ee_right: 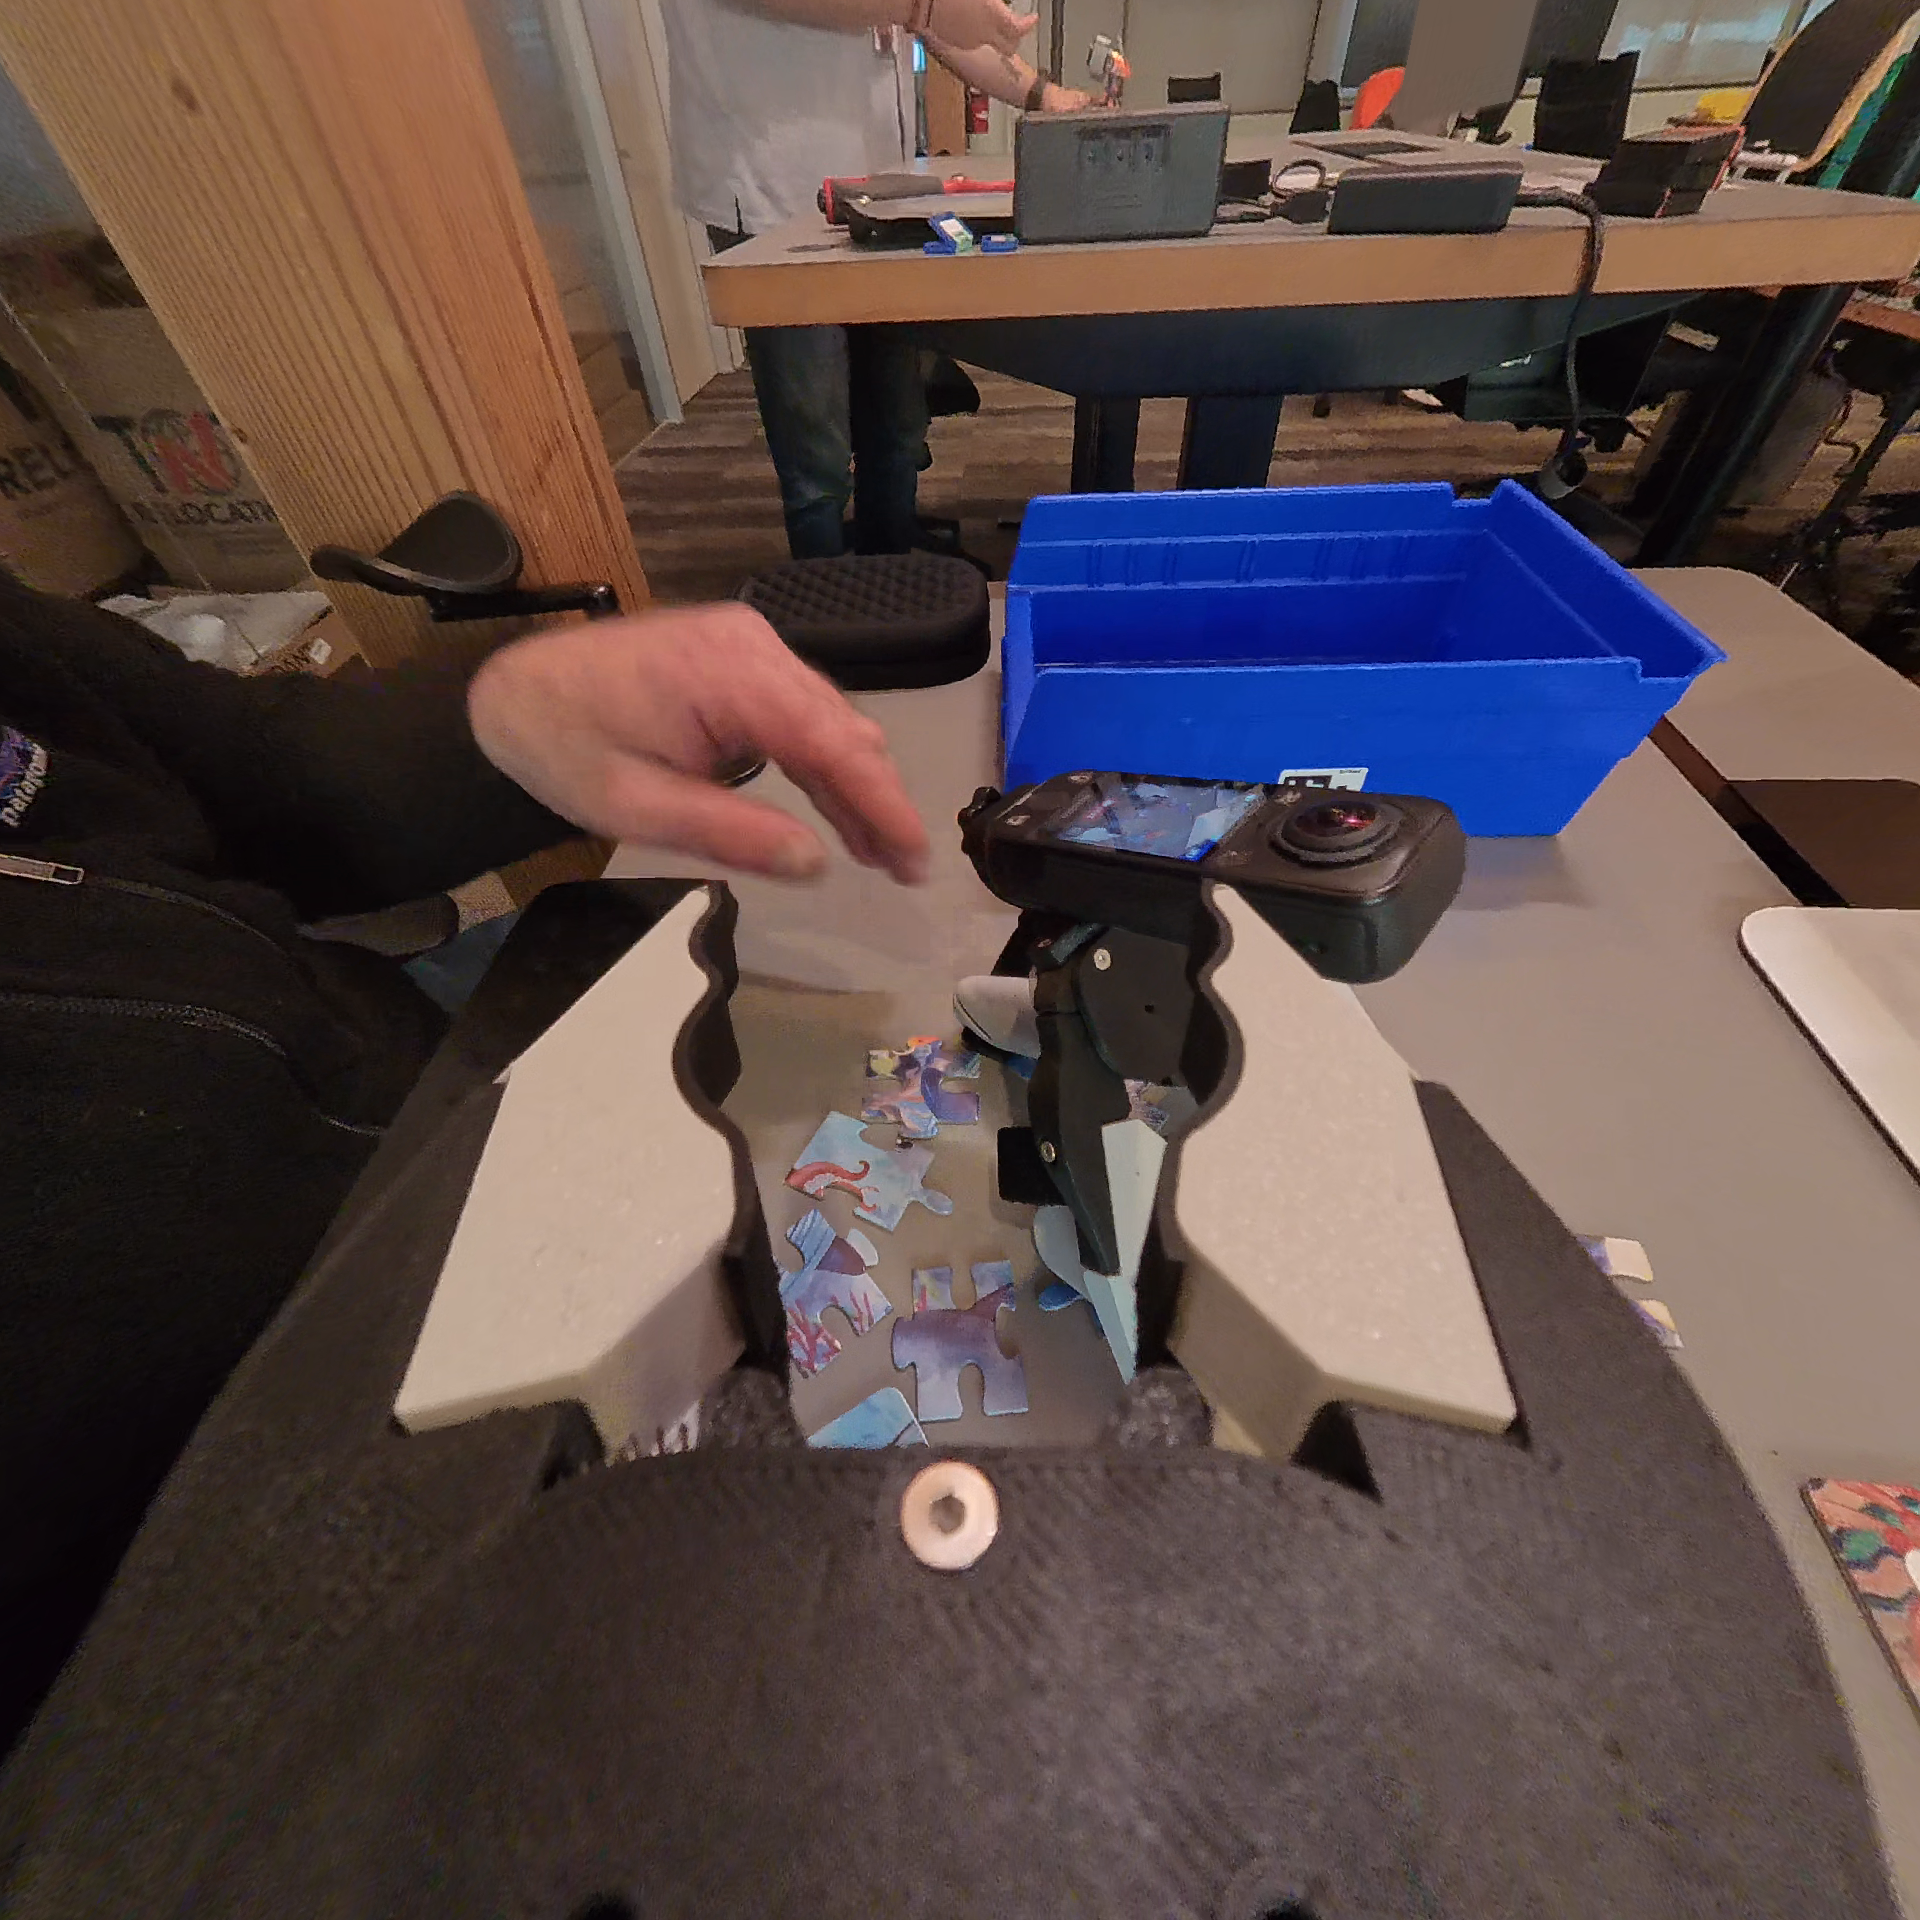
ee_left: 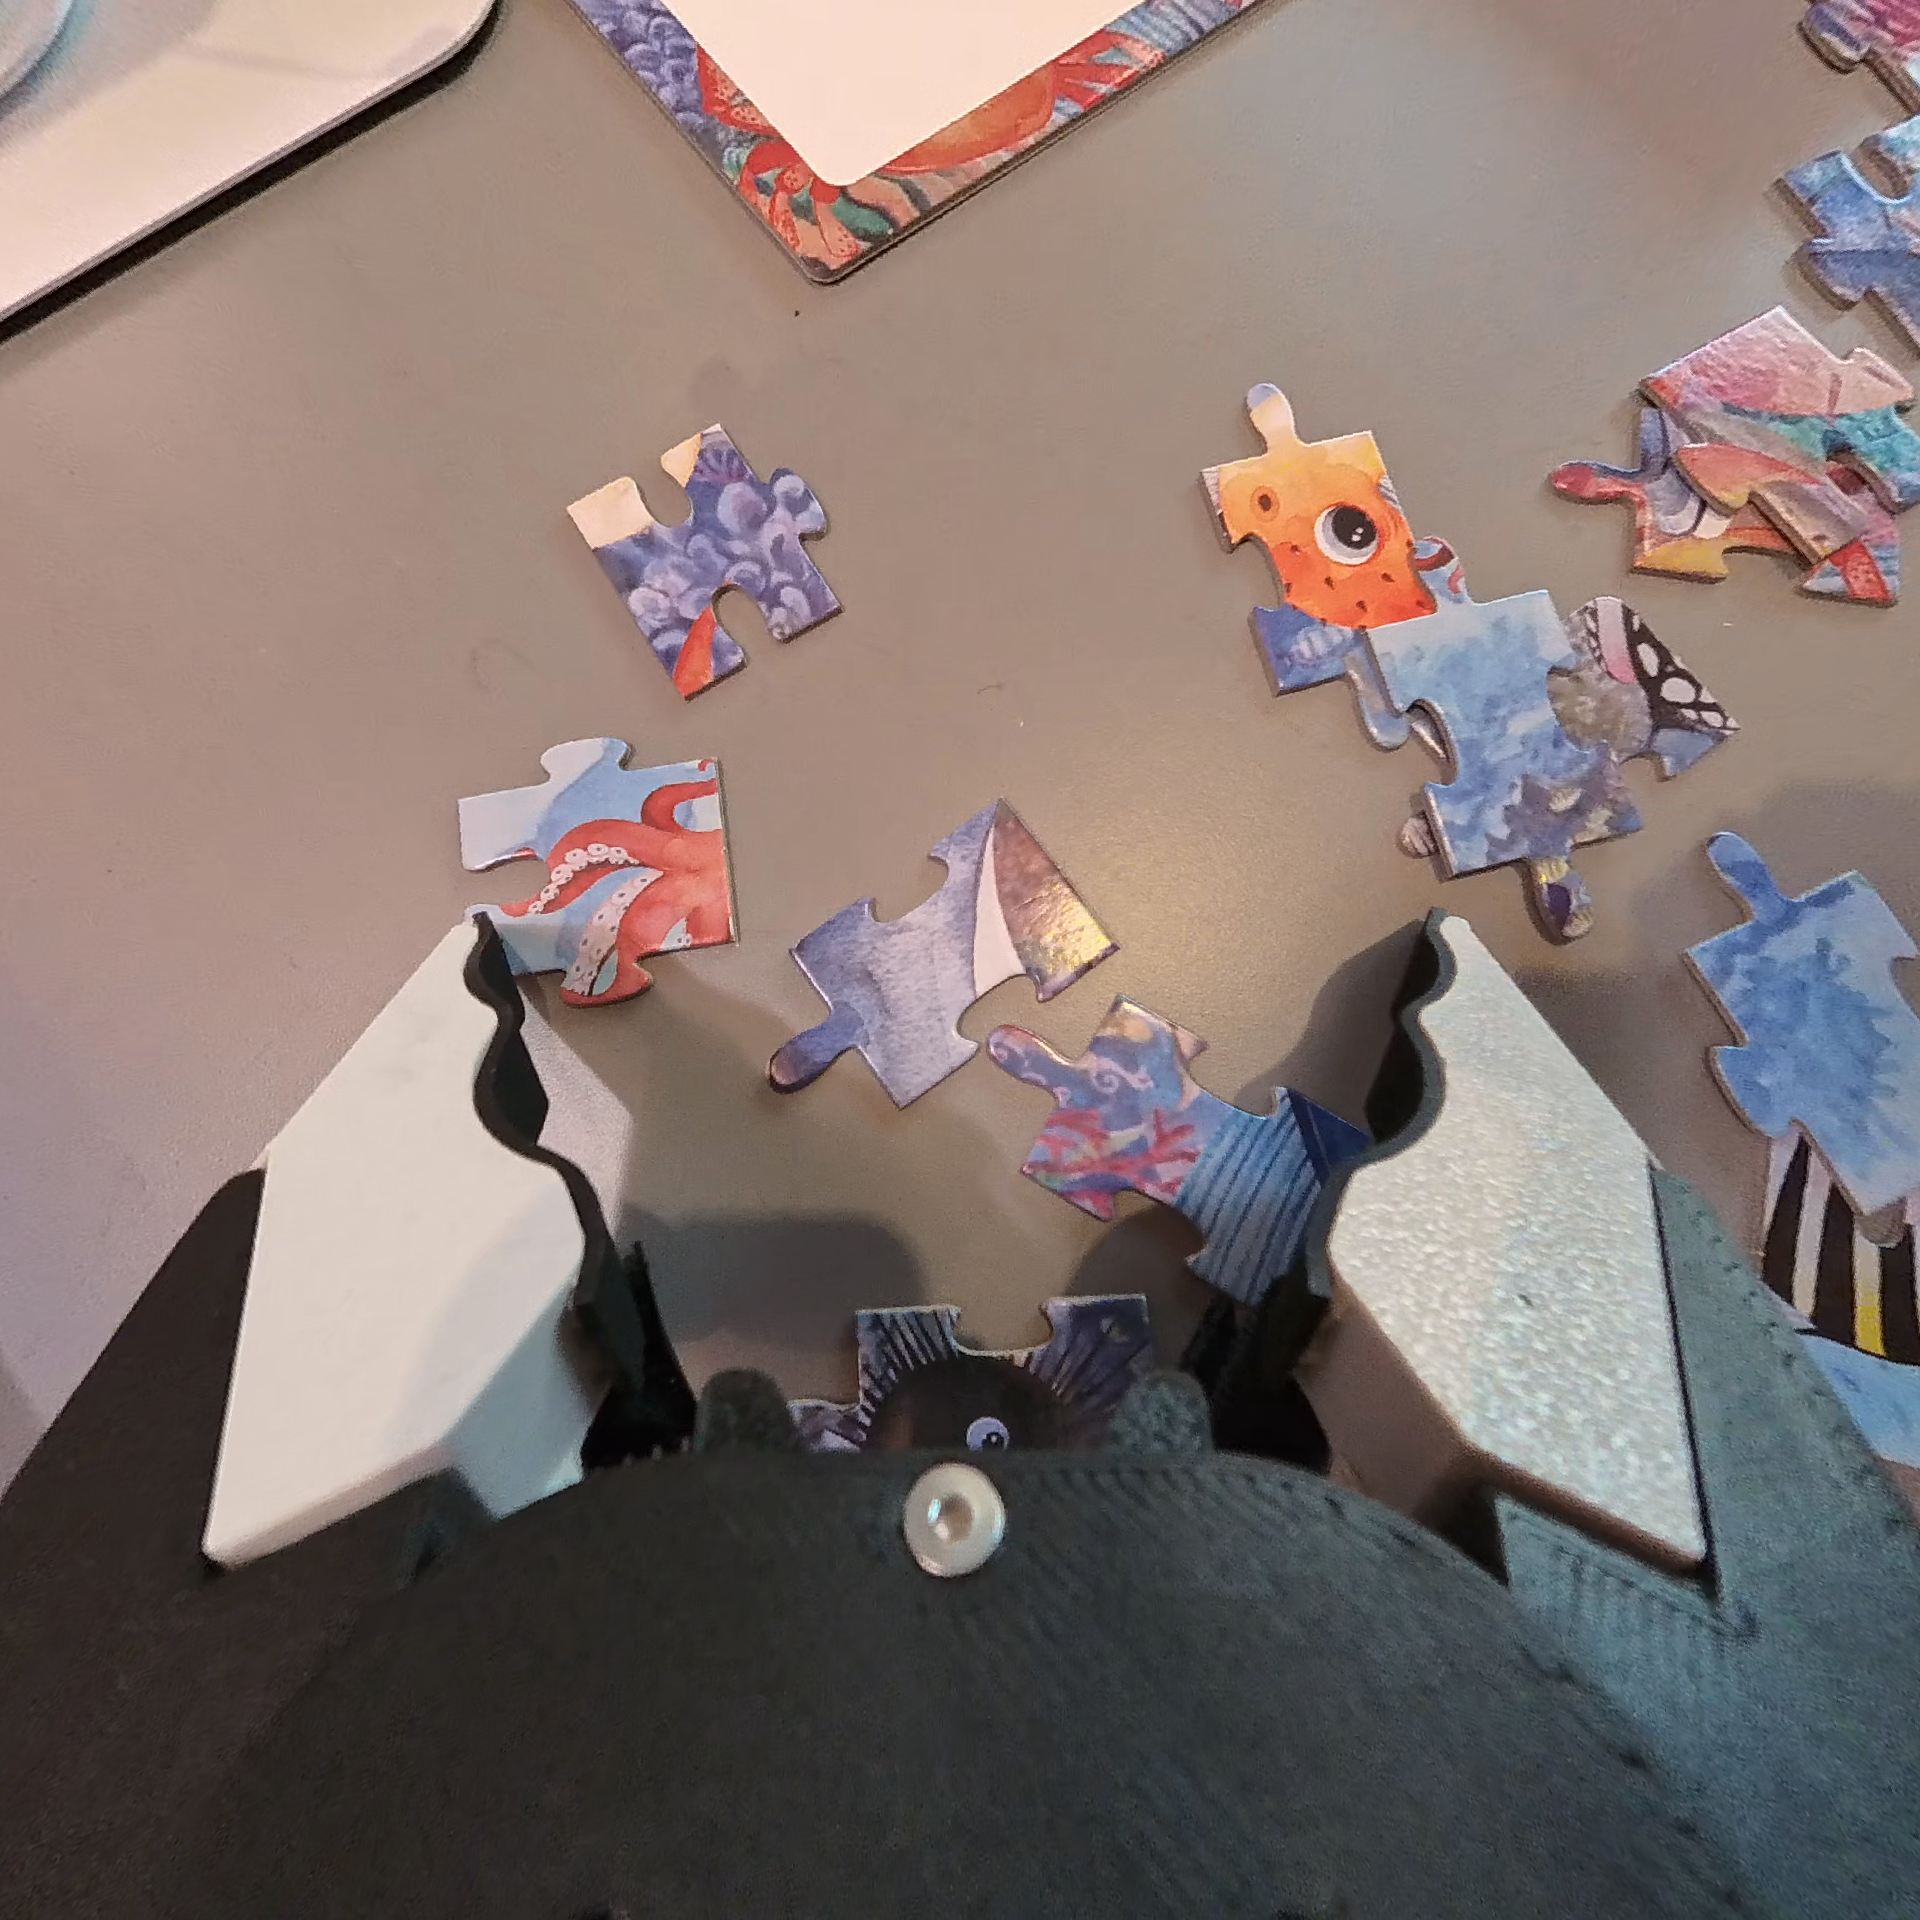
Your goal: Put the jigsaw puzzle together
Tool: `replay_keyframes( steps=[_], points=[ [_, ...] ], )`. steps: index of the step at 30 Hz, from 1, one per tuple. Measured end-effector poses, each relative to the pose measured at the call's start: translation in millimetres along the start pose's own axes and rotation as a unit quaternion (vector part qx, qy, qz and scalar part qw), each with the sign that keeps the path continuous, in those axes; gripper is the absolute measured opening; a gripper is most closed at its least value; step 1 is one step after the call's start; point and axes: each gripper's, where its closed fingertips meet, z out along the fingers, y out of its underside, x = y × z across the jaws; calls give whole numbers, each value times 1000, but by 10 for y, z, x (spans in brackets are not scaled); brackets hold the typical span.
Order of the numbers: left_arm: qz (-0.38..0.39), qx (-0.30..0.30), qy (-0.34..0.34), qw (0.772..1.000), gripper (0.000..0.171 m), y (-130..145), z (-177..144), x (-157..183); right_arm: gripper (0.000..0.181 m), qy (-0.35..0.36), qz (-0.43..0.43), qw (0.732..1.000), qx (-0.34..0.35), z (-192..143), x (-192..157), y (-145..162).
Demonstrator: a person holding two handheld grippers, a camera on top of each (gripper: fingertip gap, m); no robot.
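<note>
Both grippers, left (ee_left: 961,940) and right (ee_right: 971,940), spread wide, gripping nothing. Glossy cardboard puzzle pieces (ee_left: 940,961) scattered flat ahead between ridged fingers; printed frame (ee_left: 831,197) farther ahead, seemingly unfilled.

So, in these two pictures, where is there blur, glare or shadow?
Left wrist view: sharp; soft glare on the grey-and-white piece; jaws throw shadows on the table. Right wrist view: the bare hand is motion-blurred, the edges bend from the wide lens.

Matt grey table top (ee_left: 312,520), smooth. Cardboard jigsaw pieces (ee_left: 707,561), printed faces slightly glossy. Glossy blue plastic bin (ee_right: 1340,665). Rough black 3D-printed gripper body (ee_right: 935,1714), grainy white finger pads (ee_right: 592,1174). Wood-grain pillar (ee_right: 343,291).
</note>
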Motion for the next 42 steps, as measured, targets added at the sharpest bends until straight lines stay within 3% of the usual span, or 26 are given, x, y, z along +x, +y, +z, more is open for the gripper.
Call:
replay_keyframes(
  steps=[18,42],
  points=[
    [0,0,0,1000,159,-1,0,-2,81,10,36,999,-7,99,191,254],
    [0,0,0,1000,159,-1,1,-2,77,21,31,999,-10,84,269,294]
  ],
)
